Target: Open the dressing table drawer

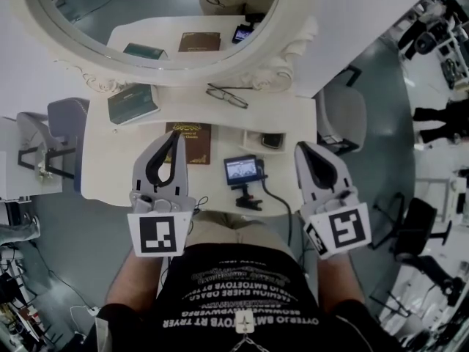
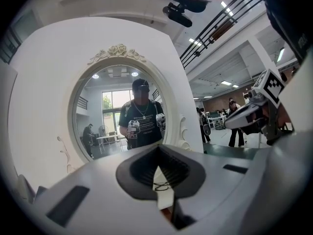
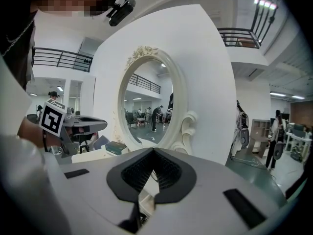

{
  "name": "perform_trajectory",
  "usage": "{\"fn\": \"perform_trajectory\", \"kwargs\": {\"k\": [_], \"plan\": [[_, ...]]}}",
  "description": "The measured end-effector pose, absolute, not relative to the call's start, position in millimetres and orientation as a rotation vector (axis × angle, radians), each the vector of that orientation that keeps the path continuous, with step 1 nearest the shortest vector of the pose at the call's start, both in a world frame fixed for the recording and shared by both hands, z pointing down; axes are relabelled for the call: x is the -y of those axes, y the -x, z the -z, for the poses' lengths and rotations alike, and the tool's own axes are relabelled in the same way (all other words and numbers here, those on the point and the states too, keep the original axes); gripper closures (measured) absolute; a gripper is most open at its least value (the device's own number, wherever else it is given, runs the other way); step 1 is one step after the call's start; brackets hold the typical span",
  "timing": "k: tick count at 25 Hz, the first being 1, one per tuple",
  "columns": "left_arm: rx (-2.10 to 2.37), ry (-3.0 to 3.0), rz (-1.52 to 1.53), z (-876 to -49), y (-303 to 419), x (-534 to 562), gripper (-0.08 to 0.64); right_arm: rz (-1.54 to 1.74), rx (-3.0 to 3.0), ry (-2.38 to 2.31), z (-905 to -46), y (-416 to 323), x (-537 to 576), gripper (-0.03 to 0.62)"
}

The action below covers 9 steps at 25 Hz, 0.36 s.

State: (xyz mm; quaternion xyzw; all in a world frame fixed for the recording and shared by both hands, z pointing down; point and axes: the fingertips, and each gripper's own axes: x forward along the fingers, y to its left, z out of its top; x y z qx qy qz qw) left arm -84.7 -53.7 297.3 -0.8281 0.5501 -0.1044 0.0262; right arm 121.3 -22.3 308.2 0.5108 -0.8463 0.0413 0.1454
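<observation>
Left gripper and right gripper lower centre, jaws pressed together on both, nothing held; dressing table just above; mirror at top.

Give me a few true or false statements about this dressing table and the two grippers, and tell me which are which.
1. The glasses lie on the table in front of the mirror. True.
2. The brown book is stacked on the green book. False: they lie apart, the green one further left.
3. The right gripper grips a drawer handle. False: it is shut on nothing, in the air near the table's front right corner.
4. The left gripper holds nothing. True.
</observation>
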Motion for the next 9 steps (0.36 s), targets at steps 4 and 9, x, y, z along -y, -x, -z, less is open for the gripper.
{"fn": "perform_trajectory", "kwargs": {"k": [4, 9], "plan": [[-1.691, 2.562, 0.309, -295.5, 80.3, 56.0, 0.558, -0.112, 2.438, -1.469, -310.2, -121.7, 21.4, 0.591], [-1.664, 2.569, 0.312, -296.2, 74.8, 57.3, 0.558, -0.137, 2.434, -1.466, -318.3, -123.2, 22.5, 0.591]]}}
